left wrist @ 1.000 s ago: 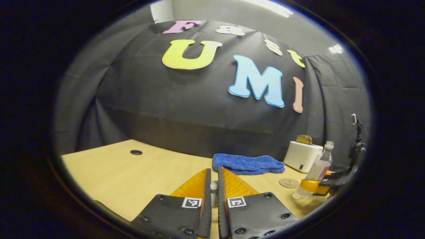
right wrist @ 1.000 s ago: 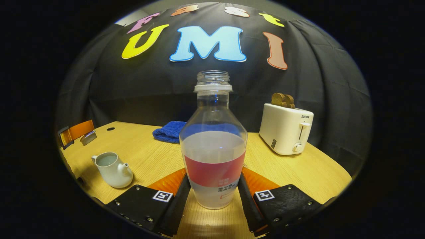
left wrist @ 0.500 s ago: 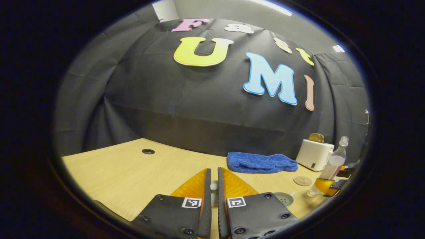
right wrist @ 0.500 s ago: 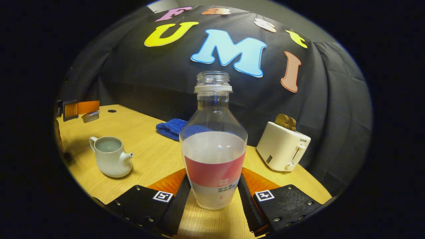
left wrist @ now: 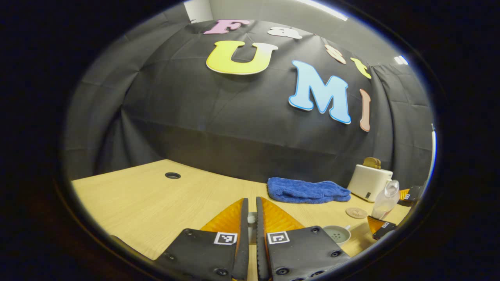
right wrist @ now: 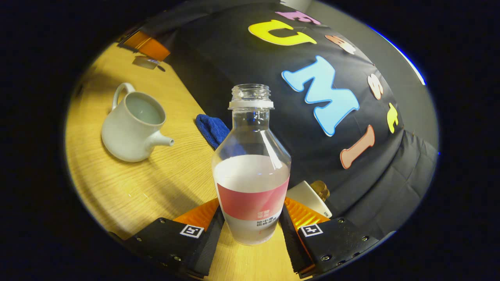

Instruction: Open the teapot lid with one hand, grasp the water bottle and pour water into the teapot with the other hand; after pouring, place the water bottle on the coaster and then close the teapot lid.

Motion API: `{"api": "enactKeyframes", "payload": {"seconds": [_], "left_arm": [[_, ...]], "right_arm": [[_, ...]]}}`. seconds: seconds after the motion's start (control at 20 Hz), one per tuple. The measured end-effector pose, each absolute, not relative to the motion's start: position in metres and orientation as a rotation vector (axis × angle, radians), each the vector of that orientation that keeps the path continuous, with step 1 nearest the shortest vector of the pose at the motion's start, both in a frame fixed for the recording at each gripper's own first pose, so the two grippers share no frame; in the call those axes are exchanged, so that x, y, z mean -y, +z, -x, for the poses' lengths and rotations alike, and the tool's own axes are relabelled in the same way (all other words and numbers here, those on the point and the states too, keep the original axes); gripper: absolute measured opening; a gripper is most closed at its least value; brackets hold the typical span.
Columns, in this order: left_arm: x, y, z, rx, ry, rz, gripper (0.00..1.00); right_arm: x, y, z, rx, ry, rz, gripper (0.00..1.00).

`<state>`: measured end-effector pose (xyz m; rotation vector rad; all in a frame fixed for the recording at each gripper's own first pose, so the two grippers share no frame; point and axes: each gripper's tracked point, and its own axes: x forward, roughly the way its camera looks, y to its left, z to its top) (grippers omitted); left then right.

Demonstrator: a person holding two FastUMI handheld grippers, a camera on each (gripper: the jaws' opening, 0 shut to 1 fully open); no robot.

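Dim booth, overhead ceiling light, soft shadows, strong fisheye edge distortion

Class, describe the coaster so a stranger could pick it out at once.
Start at the wooden table in the left gripper view and find the white toaster on the far right. Just in front of it, beside the blue towel, lies the coaster: a small flat tan disc, the only round flat piece there.
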<state>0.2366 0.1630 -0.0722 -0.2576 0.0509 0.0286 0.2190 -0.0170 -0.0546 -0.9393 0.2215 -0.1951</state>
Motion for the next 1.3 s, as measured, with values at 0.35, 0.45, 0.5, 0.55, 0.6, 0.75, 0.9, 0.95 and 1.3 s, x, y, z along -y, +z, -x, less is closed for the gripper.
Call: {"api": "enactKeyframes", "payload": {"seconds": [0.35,0.45,0.5,0.55,0.6,0.75,0.9,0.95,1.3], "left_arm": [[-0.174,-0.074,-0.236,-0.045,0.035,0.337,0.17],[-0.181,-0.074,-0.235,-0.044,0.035,0.366,0.17],[-0.181,-0.075,-0.235,-0.043,0.038,0.374,0.17],[-0.181,-0.076,-0.236,-0.043,0.039,0.377,0.18],[-0.179,-0.076,-0.236,-0.046,0.035,0.380,0.14],[-0.171,-0.077,-0.236,-0.058,0.013,0.383,0.18],[-0.172,-0.076,-0.237,-0.055,0.012,0.384,0.18],[-0.174,-0.075,-0.237,-0.054,0.013,0.383,0.17],[-0.175,-0.077,-0.235,-0.058,0.017,0.370,0.17]], "right_arm": [[0.008,-0.029,-0.232,-0.193,-0.184,1.222,0.75],[0.007,-0.023,-0.236,-0.187,-0.178,1.292,0.75],[0.004,-0.022,-0.236,-0.186,-0.174,1.330,0.75],[0.003,-0.021,-0.236,-0.186,-0.172,1.370,0.75],[0.004,-0.019,-0.237,-0.185,-0.174,1.409,0.74],[0.005,-0.017,-0.239,-0.184,-0.179,1.515,0.74],[0.002,-0.018,-0.242,-0.192,-0.161,1.551,0.74],[-0.001,-0.017,-0.243,-0.189,-0.156,1.572,0.75],[-0.013,-0.009,-0.246,-0.127,-0.136,1.769,0.74]]}}
